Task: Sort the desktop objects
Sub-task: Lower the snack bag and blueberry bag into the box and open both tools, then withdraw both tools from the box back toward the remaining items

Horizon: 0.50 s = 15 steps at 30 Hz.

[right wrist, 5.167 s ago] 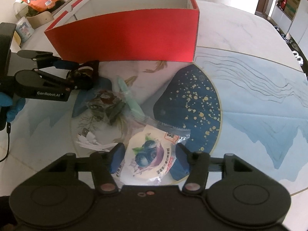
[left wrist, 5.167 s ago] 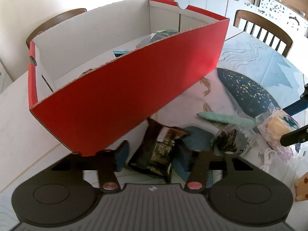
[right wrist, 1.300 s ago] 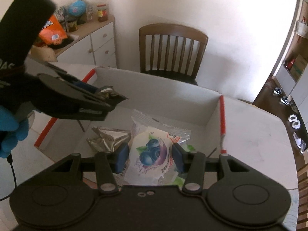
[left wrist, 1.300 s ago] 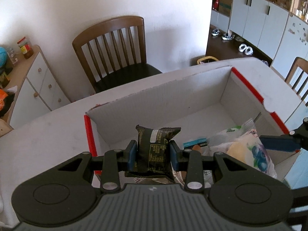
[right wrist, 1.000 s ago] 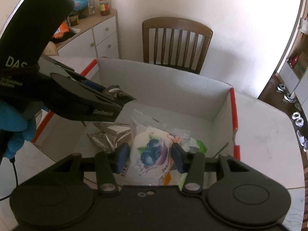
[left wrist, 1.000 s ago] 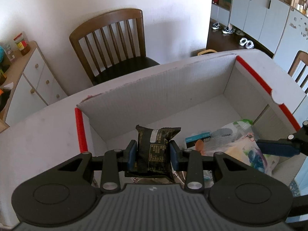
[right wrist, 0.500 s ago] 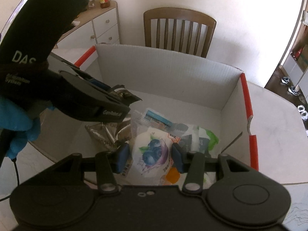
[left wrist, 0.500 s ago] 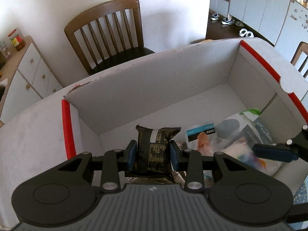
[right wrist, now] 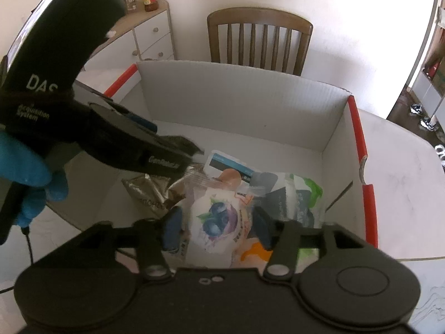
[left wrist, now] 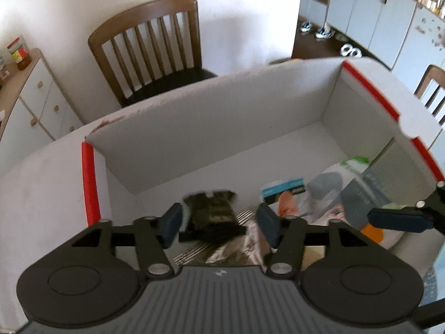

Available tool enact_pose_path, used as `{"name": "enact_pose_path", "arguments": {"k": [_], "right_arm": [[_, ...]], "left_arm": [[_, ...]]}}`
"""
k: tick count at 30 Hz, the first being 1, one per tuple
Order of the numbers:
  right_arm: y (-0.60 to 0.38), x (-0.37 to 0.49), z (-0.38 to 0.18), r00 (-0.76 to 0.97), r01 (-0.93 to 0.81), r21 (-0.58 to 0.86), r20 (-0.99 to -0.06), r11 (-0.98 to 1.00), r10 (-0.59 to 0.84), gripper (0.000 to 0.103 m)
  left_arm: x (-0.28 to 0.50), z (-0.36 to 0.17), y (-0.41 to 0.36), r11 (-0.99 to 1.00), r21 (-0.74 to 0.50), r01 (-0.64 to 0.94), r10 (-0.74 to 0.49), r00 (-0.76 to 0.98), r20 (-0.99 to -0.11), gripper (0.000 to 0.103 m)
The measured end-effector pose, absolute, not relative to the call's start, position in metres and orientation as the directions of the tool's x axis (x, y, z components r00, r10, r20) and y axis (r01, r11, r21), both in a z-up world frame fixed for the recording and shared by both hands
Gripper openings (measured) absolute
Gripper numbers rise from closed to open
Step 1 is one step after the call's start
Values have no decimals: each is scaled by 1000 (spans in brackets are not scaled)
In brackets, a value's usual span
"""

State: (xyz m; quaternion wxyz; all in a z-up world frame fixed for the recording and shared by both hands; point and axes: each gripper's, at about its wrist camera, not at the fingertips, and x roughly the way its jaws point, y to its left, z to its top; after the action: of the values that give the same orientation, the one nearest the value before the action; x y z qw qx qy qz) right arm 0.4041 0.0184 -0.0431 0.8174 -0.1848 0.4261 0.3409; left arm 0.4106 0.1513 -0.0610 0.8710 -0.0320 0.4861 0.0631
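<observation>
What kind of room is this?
Probably a home dining room: a wooden chair stands by the table, white cabinets line the wall, and shoes lie on the floor.

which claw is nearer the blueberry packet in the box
Right. The right claw straddles the blueberry packet, open fingers on either side. The left claw sits further along the box, open over the dark snack packet.

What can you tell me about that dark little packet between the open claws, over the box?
The dark snack packet is a small black foil-like pouch with fine pale print and crimped ends, blurred as if moving. It sits between the left gripper fingers, which are spread apart and seem clear of it, above a silvery packet inside the white cardboard box.
</observation>
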Motion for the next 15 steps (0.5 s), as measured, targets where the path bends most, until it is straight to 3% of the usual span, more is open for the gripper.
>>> {"name": "enact_pose_path", "arguments": {"k": [1,15], "right_arm": [[17,403,-42,406,-715,-9,-819,699,405,63],[0,387,-14,418,-727,-1,-795,687,441,63]], "left_arm": [[410,-59,150,990,7,-141,81,526,-847,71],[383,-30,144,985,-6,-172,93,563,-821,71]]}}
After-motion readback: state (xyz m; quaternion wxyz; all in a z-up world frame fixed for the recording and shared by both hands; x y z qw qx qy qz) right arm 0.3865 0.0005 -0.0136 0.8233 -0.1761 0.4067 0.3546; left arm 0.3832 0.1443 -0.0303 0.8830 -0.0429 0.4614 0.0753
